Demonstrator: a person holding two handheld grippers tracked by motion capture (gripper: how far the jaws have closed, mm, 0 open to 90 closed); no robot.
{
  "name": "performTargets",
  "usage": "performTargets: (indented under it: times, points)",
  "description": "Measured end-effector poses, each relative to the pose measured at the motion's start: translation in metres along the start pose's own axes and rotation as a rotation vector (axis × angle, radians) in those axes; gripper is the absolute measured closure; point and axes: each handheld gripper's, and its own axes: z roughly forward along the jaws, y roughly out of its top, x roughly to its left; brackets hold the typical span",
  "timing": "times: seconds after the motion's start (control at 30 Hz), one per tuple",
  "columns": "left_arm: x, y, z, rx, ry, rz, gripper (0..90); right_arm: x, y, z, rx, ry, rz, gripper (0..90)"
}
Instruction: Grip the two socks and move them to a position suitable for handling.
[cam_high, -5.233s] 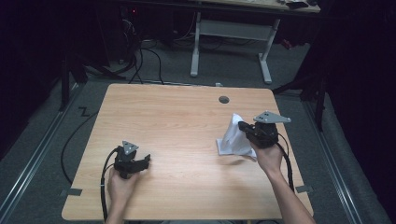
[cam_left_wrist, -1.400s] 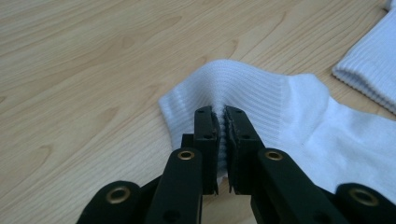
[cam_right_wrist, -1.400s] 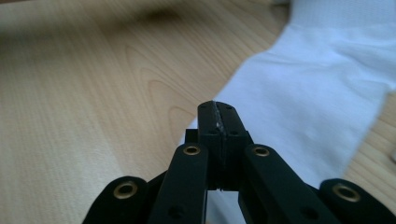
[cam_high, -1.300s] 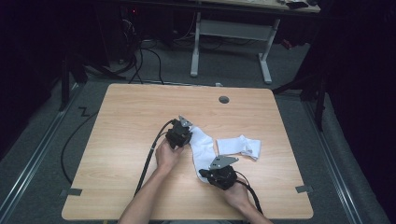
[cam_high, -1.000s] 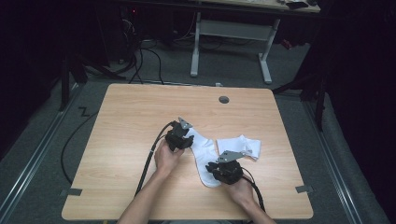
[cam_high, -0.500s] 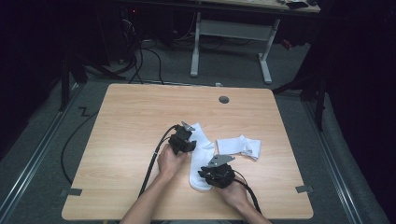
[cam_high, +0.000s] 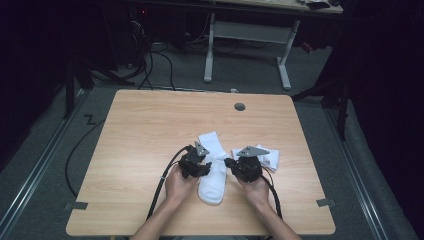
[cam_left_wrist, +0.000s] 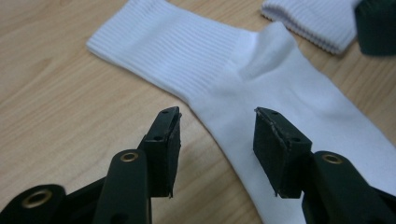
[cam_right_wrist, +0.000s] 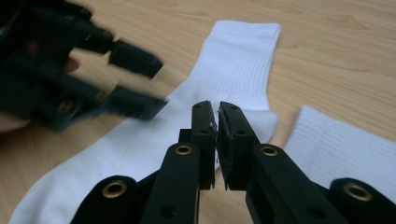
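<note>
left gripper (cam_left_wrist: 217, 135): jaws just widened, parted over flat sock (cam_left_wrist: 289, 98), unclamped | right gripper (cam_right_wrist: 217, 119): jaws just closed, nearly together, empty

Parted fingers (cam_left_wrist: 282, 149) above white sock (cam_left_wrist: 280, 88)

The wooden table (cam_high: 150, 130) is sitting on grey carpet, with a round grommet hole (cam_high: 240, 106) showing near its far edge. Past that far edge, a white-legged desk (cam_high: 245, 35) is standing, and black cables (cam_high: 155, 60) are lying around off the table's far-left corner.
</note>
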Motion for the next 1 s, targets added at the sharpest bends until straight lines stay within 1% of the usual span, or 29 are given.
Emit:
performTargets:
  times: [0.03,0.1,0.17,0.2,0.27,0.37,0.43,0.47,0.6,0.67,0.7,0.73,0.77,0.8,0.87,0.93,1.0]
  points:
    - [0.000,-0.002,0.000,0.001,-0.004,-0.008,50.8,-0.002,0.003,0.003,0.010,-0.008,0.002,85.4]
    - [0.000,-0.004,0.001,0.001,-0.008,-0.020,50.8,-0.004,0.007,0.014,0.034,-0.022,-0.011,85.5]
    - [-0.001,-0.006,0.002,0.007,-0.007,-0.020,50.7,-0.003,0.009,0.026,0.064,-0.038,-0.023,85.4]
    - [-0.001,-0.007,0.002,0.004,-0.007,-0.018,50.7,-0.003,0.010,0.031,0.070,-0.047,-0.031,85.2]
    - [0.000,-0.008,0.002,0.003,-0.008,-0.020,50.6,-0.003,0.010,0.038,0.077,-0.060,-0.028,85.1]
    - [0.001,-0.008,0.001,0.004,-0.010,-0.018,50.2,-0.008,0.006,0.048,0.116,-0.077,-0.019,84.5]
    - [0.001,-0.009,0.002,0.004,-0.013,-0.023,49.8,-0.011,0.004,0.048,0.115,-0.078,-0.010,84.4]
    - [0.002,-0.009,0.001,0.004,-0.013,-0.024,49.3,-0.012,0.005,0.047,0.124,-0.085,-0.009,83.9]
    - [0.002,-0.009,0.001,0.002,-0.012,-0.030,48.3,-0.010,0.003,0.040,0.153,-0.093,-0.037,82.2]
    - [0.002,-0.009,0.001,0.003,-0.013,-0.031,48.0,-0.009,0.003,0.037,0.165,-0.084,-0.045,79.6]
    - [0.002,-0.009,0.001,0.003,-0.012,-0.029,47.9,-0.008,0.003,0.035,0.158,-0.079,-0.048,78.8]
    - [0.002,-0.009,0.001,0.003,-0.011,-0.026,48.0,-0.007,0.004,0.034,0.142,-0.082,-0.056,77.2]
    - [0.001,-0.009,0.001,0.001,-0.010,-0.025,48.0,-0.006,0.006,0.033,0.121,-0.082,-0.053,74.9]
    - [0.001,-0.009,0.002,0.000,-0.009,-0.025,47.8,-0.007,0.008,0.034,0.106,-0.079,-0.046,71.4]
    - [0.000,-0.010,0.002,-0.004,-0.010,-0.027,46.9,-0.006,0.013,0.040,0.107,-0.073,-0.048,66.7]
    - [0.000,-0.010,0.001,-0.005,-0.007,-0.030,45.9,-0.005,0.015,0.046,0.103,-0.076,-0.057,65.3]
    - [0.000,-0.010,0.000,-0.007,-0.006,-0.030,43.8,-0.004,0.015,0.051,0.118,-0.077,-0.055,64.4]
